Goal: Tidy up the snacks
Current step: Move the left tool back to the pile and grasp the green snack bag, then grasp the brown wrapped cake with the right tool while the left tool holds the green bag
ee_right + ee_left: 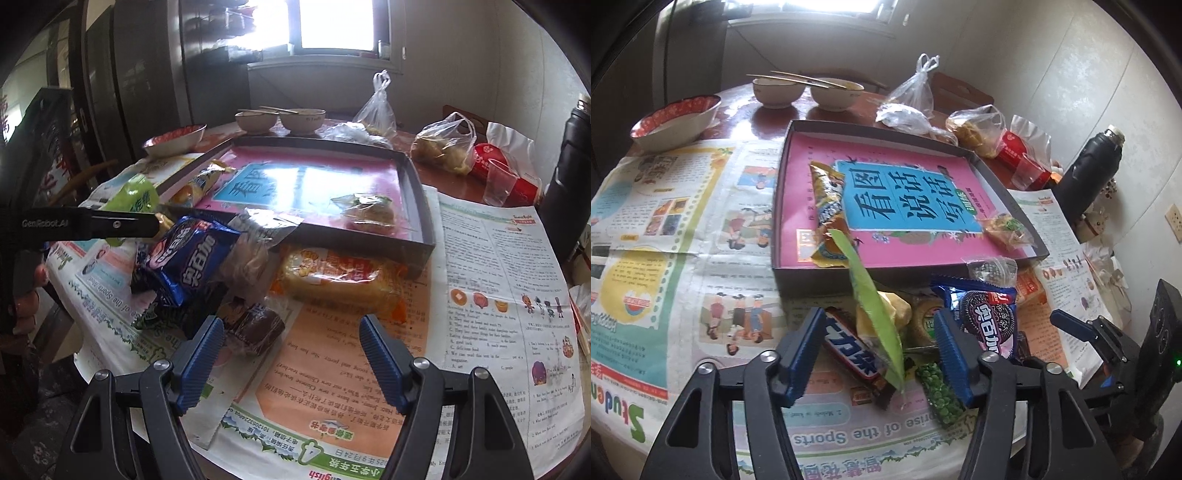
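Note:
My left gripper [878, 354] is open low over a heap of snacks. A Snickers bar [849, 343] lies by its left pad, and a green packet [875, 306] stands edge-on between the jaws, with a pea packet [940, 391] lower right. No pad presses on any of them. An Oreo pack [990, 325] lies just right of it. My right gripper [290, 332] is open over newspaper, a brown wrapped cake [251, 328] by its left pad and an orange bread packet [343, 280] ahead. The grey box [905, 273] with a pink book holds two snacks.
Newspaper [665, 221] covers the round table's near part. Behind the box stand two bowls with chopsticks [809, 90], a red-rimmed bowl [676, 118], tied plastic bags [912, 103], a red pouch [491, 162] and a clear cup [498, 181]. A black flask [1097, 166] stands at the right.

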The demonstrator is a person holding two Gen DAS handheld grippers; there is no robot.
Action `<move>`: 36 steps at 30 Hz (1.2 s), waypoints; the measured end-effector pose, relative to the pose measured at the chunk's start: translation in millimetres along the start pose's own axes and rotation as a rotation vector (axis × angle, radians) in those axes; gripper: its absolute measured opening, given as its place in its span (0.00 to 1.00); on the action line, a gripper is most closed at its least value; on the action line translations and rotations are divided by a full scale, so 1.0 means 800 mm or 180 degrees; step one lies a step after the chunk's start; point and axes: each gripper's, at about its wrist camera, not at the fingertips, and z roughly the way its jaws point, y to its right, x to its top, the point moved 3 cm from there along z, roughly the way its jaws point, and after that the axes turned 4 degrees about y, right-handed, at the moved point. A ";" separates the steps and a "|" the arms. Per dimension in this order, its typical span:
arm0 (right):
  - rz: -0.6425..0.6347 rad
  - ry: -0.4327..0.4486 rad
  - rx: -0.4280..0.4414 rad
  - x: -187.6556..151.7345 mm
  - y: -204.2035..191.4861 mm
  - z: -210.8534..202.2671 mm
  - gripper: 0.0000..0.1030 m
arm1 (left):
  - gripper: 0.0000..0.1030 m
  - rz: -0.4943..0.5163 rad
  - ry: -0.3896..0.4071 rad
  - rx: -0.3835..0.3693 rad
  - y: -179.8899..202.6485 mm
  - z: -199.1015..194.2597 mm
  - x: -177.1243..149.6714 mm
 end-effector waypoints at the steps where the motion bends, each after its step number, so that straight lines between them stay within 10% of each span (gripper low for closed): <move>1: -0.0009 -0.0006 0.0016 -0.001 -0.001 0.001 0.73 | 0.49 -0.0004 0.0002 -0.0007 0.001 0.001 0.000; 12: -0.0096 -0.0074 0.0055 -0.001 -0.008 0.018 0.73 | 0.36 -0.0015 -0.0074 -0.0073 0.000 0.014 -0.002; 27: -0.0197 -0.0050 0.0148 -0.002 -0.018 0.037 0.37 | 0.33 0.0132 -0.0071 0.0056 0.008 0.025 0.000; 36: 0.0040 0.0006 0.0165 0.001 0.000 0.025 0.36 | 0.32 0.0044 0.0055 -0.0060 0.002 0.010 0.004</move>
